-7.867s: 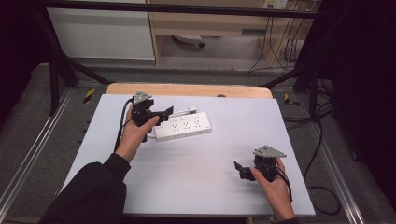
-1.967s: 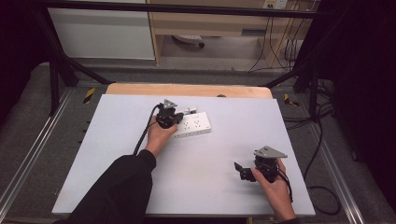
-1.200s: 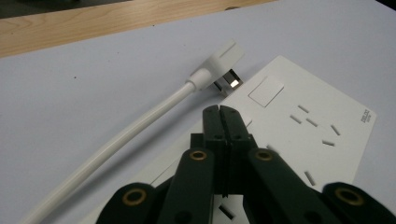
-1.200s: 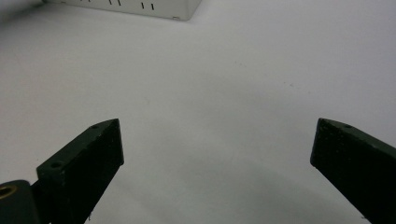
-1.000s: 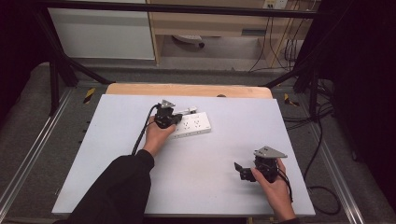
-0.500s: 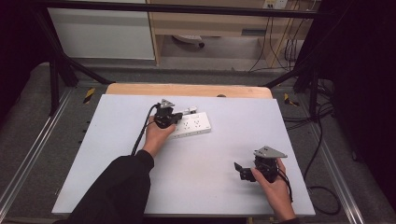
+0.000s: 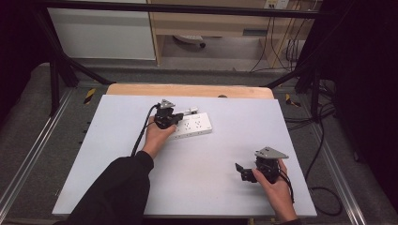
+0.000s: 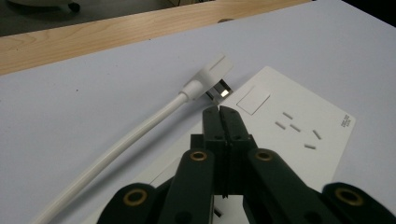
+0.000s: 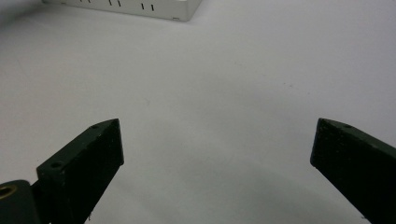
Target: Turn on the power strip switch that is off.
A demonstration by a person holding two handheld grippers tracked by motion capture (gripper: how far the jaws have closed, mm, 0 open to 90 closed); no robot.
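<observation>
So the big white counter [image 7: 117, 154] takes up most of the high view, and the main thing on it is a white power strip [image 7: 191, 126] sitting just above the middle of the frame. In the left gripper view the strip's white cable [image 8: 116, 144] runs up from the lower left to a flat angled plug [image 8: 210, 77], which lies on the counter right by the strip's corner, near the switch [image 8: 253, 99]. The plug isn't in any socket.

The left gripper [image 8: 219, 111] is right over the strip, jaws pressed together with nothing between them, tips pointing at the plug and just short of it. Can't tell if the tips actually touch the strip.

The right gripper [image 7: 241, 171] is way off in the lower right of the high view, jaws spread wide, holding nothing, hovering over bare counter.

My read: this is barely started. Nothing is grabbed, the plug lies loose, and whatever's meant for the plug or the switch looks like it's all left to do.
</observation>
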